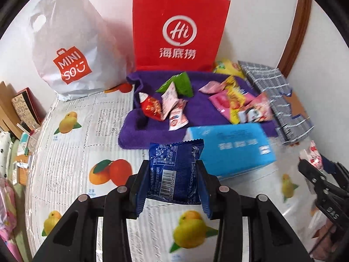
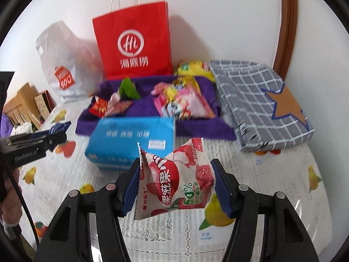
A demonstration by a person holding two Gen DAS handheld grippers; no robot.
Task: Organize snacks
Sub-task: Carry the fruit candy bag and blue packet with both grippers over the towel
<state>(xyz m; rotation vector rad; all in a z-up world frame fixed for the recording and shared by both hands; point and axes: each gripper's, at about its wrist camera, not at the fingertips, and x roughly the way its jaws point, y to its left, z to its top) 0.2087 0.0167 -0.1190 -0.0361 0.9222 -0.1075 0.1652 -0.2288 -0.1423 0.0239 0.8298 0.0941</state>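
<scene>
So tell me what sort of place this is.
Probably a home: a table under a fruit-printed plastic tablecloth, red paper shopping bag against the white wall, loose snack packets on a purple towel.

red paper bag (image 1: pixel 181 28) with white letters | white plastic bag (image 1: pixel 72 50) left of red bag, orange logo | purple towel (image 1: pixel 139 135) in front of red bag | blue box (image 1: pixel 231 148) | dark blue packet (image 1: pixel 174 170) | white-and-red fruit packet (image 2: pixel 174 181) | grey checked cloth (image 2: pixel 261 100) with brown star | tablecloth (image 1: pixel 87 131) white with yellow and orange fruit
</scene>
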